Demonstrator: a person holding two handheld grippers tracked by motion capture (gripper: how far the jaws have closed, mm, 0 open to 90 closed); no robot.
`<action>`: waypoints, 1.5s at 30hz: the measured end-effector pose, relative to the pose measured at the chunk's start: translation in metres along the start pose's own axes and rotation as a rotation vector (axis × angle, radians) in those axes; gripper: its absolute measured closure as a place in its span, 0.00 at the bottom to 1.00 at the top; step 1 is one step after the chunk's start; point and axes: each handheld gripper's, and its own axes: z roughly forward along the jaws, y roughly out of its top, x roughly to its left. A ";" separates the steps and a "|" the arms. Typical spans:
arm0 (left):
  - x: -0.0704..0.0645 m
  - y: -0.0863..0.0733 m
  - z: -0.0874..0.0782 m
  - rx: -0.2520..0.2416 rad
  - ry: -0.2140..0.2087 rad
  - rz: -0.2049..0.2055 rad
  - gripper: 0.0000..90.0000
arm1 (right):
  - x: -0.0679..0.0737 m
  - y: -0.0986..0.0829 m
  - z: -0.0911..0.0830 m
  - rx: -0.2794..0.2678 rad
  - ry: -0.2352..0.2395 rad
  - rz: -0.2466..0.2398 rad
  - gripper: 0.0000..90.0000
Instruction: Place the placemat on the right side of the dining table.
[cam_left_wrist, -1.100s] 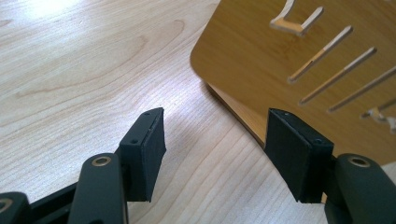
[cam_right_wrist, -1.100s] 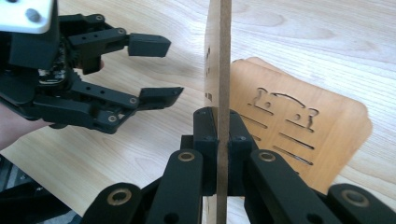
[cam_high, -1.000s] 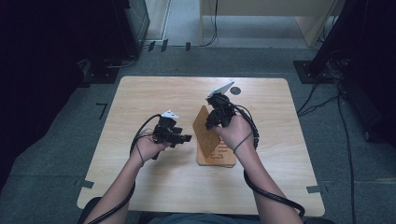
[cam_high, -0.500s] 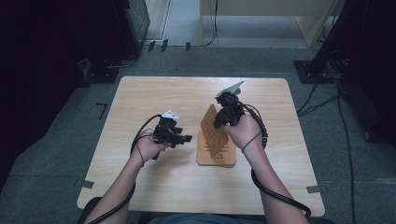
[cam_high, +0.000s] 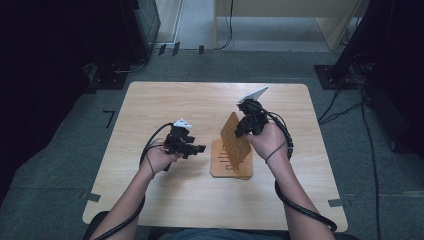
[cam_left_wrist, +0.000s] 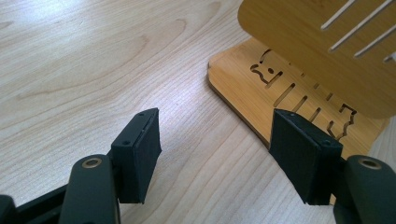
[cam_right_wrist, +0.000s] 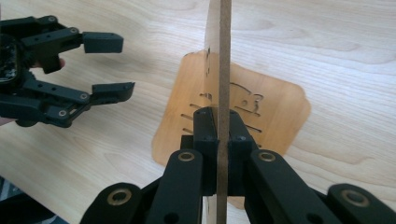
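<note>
Left claw (cam_high: 196, 148) agape, right claw (cam_right_wrist: 218, 126) clamped

A slotted panel (cam_high: 234, 135) stands tilted on the base board (cam_high: 225, 167), mid-table (cam_high: 150, 100), right of centre.

The table (cam_high: 165, 210) is pale wood with a smooth, matt grain. On it, the slotted panels (cam_left_wrist: 299, 88) are warmer, smooth bamboo-like wood. Beside them, the left gripper (cam_left_wrist: 215, 149) is matt black plastic with brass-coloured rivets.

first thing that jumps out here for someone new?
The thin wooden panel standing on edge, pinched between the right gripper's shut fingers above a flat slotted wooden base mid-table. Beside it, the left gripper hovers with fingers wide open, pointing at the base.
</note>
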 end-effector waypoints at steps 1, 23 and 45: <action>0.000 0.000 0.000 0.000 0.000 0.000 0.36 | -0.001 0.000 -0.001 -0.005 -0.005 0.002 0.98; -0.003 0.000 0.001 -0.007 -0.001 0.036 0.35 | -0.033 0.006 -0.013 -0.071 -0.026 0.019 0.98; -0.002 -0.001 0.006 -0.002 0.012 0.058 0.35 | -0.067 0.004 -0.014 -0.077 -0.020 0.045 0.98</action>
